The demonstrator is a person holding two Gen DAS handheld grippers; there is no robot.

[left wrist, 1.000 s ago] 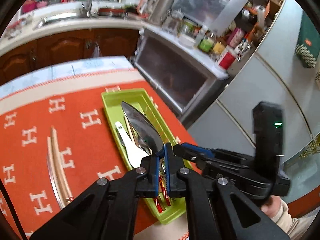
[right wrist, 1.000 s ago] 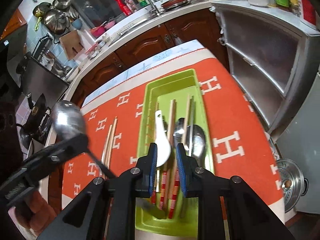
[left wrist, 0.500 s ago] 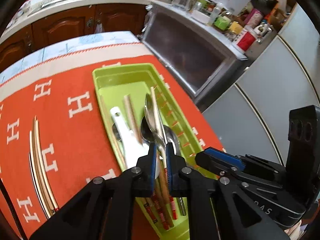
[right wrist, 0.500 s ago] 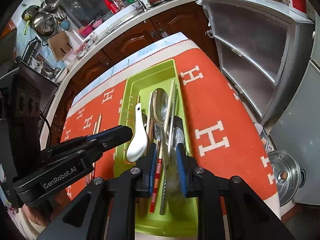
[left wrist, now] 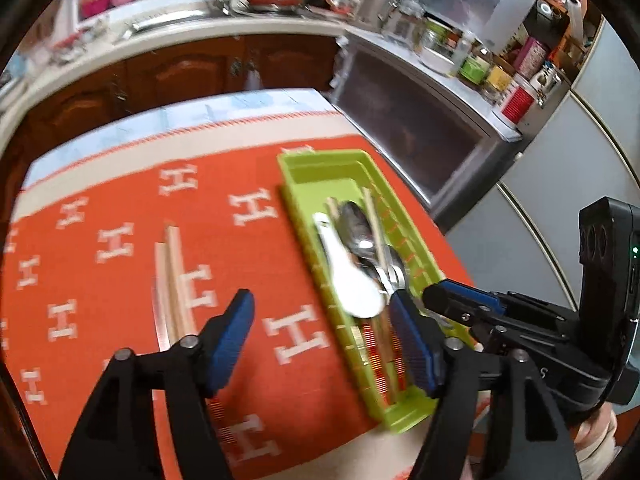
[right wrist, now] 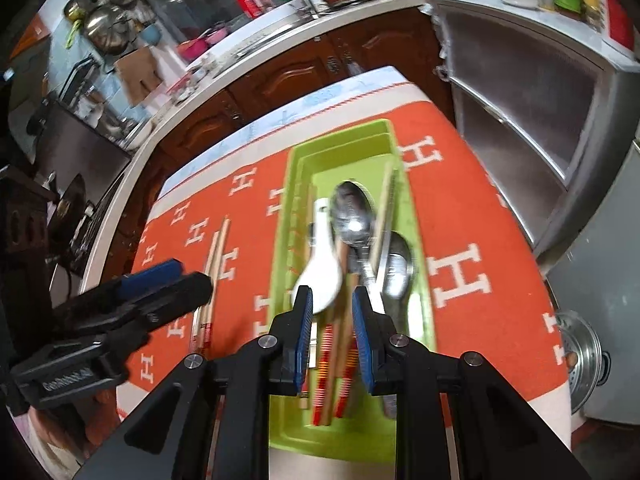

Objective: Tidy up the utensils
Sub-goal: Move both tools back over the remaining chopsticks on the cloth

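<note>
Step in hand: release of metal spoon into tray.

Left gripper (left wrist: 320,316) jaws opening wide, nothing between them. Metal spoon (left wrist: 358,230) lies in green tray (left wrist: 316,164), beside white spoon (left wrist: 348,276) and red-handled chopsticks (right wrist: 326,364).

Right gripper (right wrist: 330,322) hovers over near end of tray, jaws a little apart, pads pressing on nothing.

Still outside: pair of chopsticks (left wrist: 172,276) on orange cloth (left wrist: 100,320), left of tray.

Next move, as I judge: left gripper goes over to this pair, comes down low, closes on both sticks together, carries them to tray lengthwise.
</note>
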